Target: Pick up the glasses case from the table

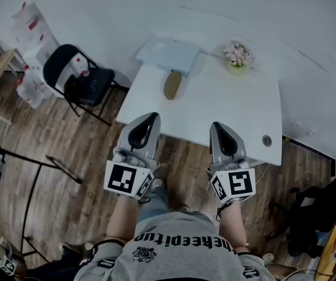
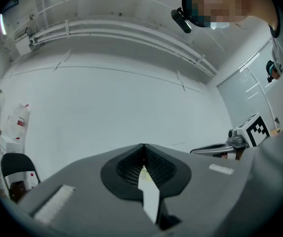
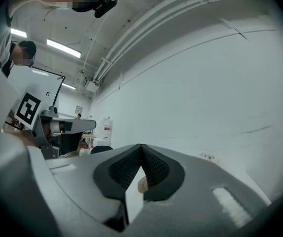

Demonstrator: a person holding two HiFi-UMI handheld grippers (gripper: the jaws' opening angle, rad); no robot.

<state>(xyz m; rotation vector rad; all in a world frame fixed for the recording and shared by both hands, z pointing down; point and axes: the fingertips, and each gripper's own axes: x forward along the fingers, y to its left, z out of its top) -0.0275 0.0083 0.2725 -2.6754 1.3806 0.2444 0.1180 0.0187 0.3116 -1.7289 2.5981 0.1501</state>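
The glasses case (image 1: 172,85), a brown oval, lies on the white table (image 1: 215,107) near its far left side. Both grippers hover side by side over the table's near edge, pointing toward the far wall. My left gripper (image 1: 154,116) is a short way in front of the case, with its jaws pressed together and nothing between them (image 2: 143,145). My right gripper (image 1: 216,125) is further right, also shut and empty (image 3: 140,145). Each gripper view faces the white wall, and the case is hidden behind the jaws there.
A pale flat box (image 1: 168,54) lies just behind the case. A small pot of pink flowers (image 1: 237,57) stands at the back right, and a small round object (image 1: 266,140) sits at the front right corner. A black folding chair (image 1: 77,78) stands left of the table.
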